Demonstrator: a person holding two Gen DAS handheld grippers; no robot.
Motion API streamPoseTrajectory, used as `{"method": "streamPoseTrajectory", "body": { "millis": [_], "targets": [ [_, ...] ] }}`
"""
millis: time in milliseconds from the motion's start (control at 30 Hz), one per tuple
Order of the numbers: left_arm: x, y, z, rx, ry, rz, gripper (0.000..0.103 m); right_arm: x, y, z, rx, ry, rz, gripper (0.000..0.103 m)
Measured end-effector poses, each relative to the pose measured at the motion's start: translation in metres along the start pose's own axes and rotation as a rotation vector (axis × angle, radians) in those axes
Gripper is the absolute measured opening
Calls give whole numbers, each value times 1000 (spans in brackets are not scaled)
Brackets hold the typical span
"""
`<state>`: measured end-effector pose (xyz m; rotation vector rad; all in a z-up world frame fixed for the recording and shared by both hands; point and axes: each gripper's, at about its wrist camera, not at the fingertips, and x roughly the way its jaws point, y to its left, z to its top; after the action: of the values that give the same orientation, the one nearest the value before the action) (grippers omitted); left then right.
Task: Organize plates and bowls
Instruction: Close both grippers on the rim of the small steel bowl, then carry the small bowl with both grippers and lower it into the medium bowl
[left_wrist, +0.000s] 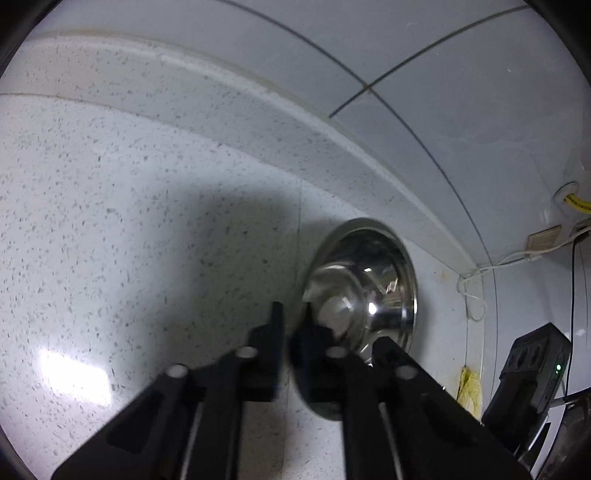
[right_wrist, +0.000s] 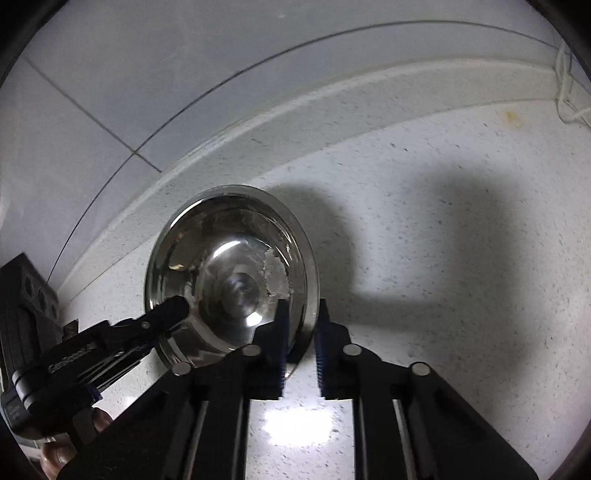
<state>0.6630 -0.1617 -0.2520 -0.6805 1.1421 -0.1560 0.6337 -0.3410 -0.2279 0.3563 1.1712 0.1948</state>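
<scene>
Clamping the near rim of a steel bowl (left_wrist: 364, 291), the left gripper (left_wrist: 291, 332) has its jaws closed on the metal edge in the left wrist view, the bowl resting on the speckled countertop (left_wrist: 129, 221) near its back edge, below the tiled wall (left_wrist: 424, 74). Seen from the right wrist, the right gripper (right_wrist: 301, 328) pinches the bowl's (right_wrist: 229, 266) rim on the opposite side, jaws closed on it, while the left gripper's (right_wrist: 173, 306) black finger reaches in over the far rim.
</scene>
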Motion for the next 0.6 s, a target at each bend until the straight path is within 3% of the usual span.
{"method": "streamPoseTrajectory", "body": {
  "millis": [267,600],
  "targets": [
    [-47,-4,-5,-10,-70,-26,5,-30,22,-4,12,-49,35,9],
    [-159,-44,-60,20,-200,-93,5,-153,47,-39,4,-214,114,8]
  ]
}}
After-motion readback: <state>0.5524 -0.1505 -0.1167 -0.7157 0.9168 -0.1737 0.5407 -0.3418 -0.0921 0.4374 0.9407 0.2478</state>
